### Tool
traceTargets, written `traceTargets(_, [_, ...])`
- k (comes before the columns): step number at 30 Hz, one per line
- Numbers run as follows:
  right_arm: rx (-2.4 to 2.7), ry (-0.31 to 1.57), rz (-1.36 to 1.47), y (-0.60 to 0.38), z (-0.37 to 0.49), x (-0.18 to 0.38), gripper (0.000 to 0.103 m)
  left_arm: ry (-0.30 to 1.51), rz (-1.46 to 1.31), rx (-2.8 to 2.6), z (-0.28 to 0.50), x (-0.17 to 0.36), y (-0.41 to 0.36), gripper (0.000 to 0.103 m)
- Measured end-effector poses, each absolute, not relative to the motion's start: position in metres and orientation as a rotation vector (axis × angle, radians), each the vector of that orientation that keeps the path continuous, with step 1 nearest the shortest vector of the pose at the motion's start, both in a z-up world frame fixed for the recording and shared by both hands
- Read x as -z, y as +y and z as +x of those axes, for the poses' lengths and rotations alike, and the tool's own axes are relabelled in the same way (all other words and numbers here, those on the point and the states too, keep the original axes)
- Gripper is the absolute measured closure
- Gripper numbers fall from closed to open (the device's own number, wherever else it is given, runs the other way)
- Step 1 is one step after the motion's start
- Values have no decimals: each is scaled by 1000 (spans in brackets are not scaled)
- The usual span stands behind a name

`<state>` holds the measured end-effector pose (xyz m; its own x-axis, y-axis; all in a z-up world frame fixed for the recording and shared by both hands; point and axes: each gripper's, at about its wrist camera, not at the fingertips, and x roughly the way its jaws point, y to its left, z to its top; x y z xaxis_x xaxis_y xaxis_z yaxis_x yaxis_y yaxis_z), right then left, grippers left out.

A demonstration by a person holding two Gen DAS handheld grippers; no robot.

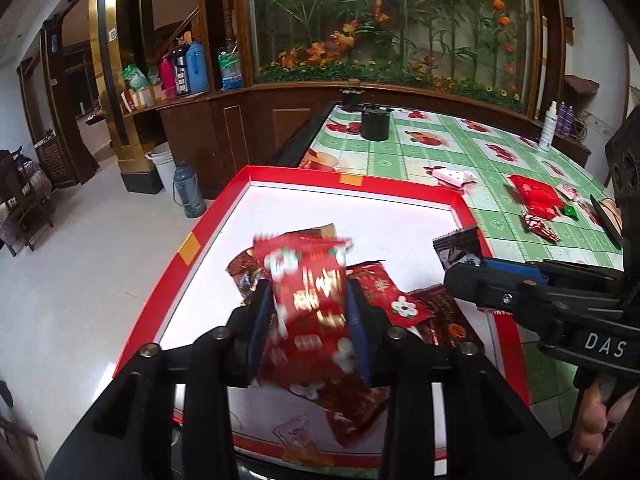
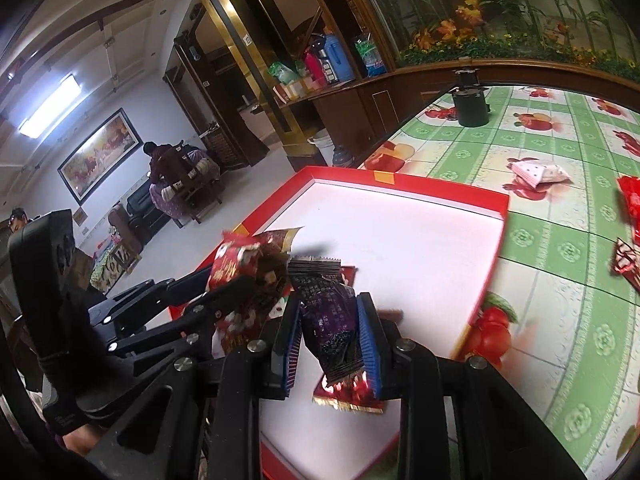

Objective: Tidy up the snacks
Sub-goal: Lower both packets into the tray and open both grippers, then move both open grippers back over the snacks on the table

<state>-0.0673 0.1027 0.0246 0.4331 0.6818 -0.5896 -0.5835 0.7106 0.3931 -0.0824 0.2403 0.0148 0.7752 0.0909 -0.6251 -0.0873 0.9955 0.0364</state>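
Note:
A red-rimmed white tray (image 1: 404, 188) lies on the table's near corner; it also shows in the right wrist view (image 2: 404, 186). My left gripper (image 1: 310, 300) is shut on a red snack packet with white flowers (image 1: 310, 288), held over the tray above several red and brown packets (image 1: 390, 294). My right gripper (image 2: 330, 320) is shut on a dark purple snack packet (image 2: 328, 312), held over the tray's near part. The right gripper (image 1: 466, 266) enters the left wrist view from the right, the dark packet (image 1: 458, 246) sticking out of it. The left gripper (image 2: 230, 280) with its red packet (image 2: 236, 258) is at the left in the right wrist view.
More snacks lie on the green flowered tablecloth (image 1: 472, 152): a white packet (image 1: 454, 176), red packets (image 1: 534, 196) and a striped one (image 1: 538, 226). A black pot (image 1: 375, 123) and bottles (image 1: 548, 126) stand farther back. Floor and a thermos (image 1: 186, 190) are left of the table.

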Motion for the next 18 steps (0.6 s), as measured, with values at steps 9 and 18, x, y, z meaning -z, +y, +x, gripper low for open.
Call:
traceTargets(9, [-767, 752, 189, 99, -55, -29, 47, 655, -8, -139, -78, -15, 252, 39])
traceTargets(18, [-685, 799, 265, 54, -41, -12, 47, 662, 10, -97, -73, -15, 232, 36])
